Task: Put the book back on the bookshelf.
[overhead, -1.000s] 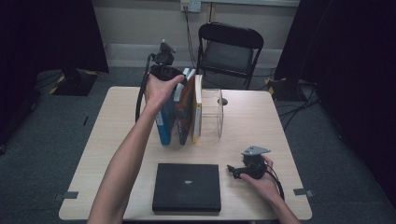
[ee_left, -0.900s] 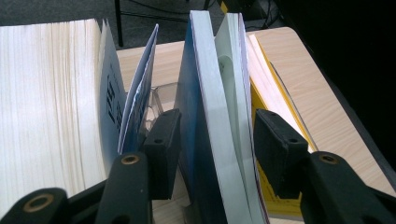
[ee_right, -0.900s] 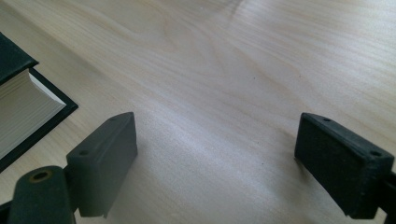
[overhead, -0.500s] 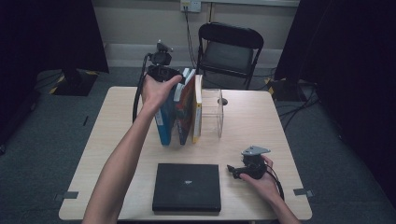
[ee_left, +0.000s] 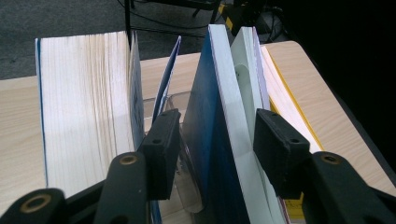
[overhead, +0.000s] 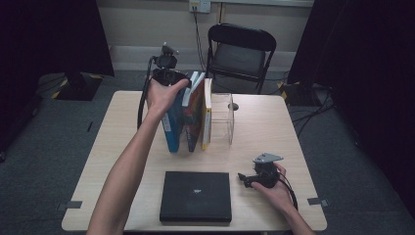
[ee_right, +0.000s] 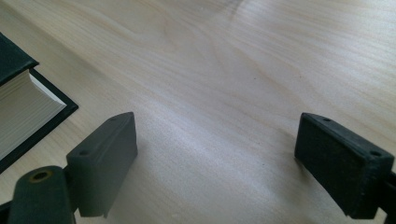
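A row of upright books (overhead: 191, 117) stands mid-table against a clear holder (overhead: 223, 117). My left gripper (overhead: 171, 81) is held at the top of the row. In the left gripper view its jaws (ee_left: 217, 142) straddle a thin blue-covered book (ee_left: 205, 93), and a sliver of gap shows at the left pad. These jaws have just been opening. A thick blue book (ee_left: 88, 107) stands left of them, and yellow-edged books (ee_left: 285, 98) stand to the right. My right gripper (overhead: 243, 179) rests open on the table, with bare wood between its jaws (ee_right: 215, 163). It sits beside a flat black book (overhead: 195, 196).
The black book's corner (ee_right: 23, 107) lies just left of my right jaws. A black folding chair (overhead: 240, 49) stands behind the table's far edge. Bare tabletop (overhead: 274, 122) stretches right of the clear holder. Cables run over the floor behind.
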The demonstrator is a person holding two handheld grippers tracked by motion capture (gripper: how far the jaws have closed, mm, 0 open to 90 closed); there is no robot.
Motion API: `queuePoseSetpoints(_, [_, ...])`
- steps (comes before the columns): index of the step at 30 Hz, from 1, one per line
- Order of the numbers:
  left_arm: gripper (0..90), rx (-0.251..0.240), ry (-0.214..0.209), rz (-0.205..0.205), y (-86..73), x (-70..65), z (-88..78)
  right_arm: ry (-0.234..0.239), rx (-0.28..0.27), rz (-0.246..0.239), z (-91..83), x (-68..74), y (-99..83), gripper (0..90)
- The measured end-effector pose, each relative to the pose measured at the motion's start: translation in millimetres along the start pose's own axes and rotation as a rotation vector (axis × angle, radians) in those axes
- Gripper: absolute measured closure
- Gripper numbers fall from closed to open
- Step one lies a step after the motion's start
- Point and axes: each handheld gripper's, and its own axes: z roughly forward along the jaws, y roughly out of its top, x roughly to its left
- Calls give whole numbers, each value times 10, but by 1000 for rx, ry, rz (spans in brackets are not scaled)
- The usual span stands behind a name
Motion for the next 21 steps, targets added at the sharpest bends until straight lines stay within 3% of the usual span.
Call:
queuePoseSetpoints(4, [493,9,27,24,-2,-39,41,0,0,0,0,0,0,129])
queuePoseSetpoints(12, [471,12,54,31,-5,-71,92,1,-1,-1,1,-1,0,129])
queuePoseSetpoints(18, [377,30,106,104,-21,-139,126,1,0,-1,0,-1,0,128])
queuePoseSetpoints(21, [340,37,113,112,-24,-154,133,1,0,0,1,-1,1,129])
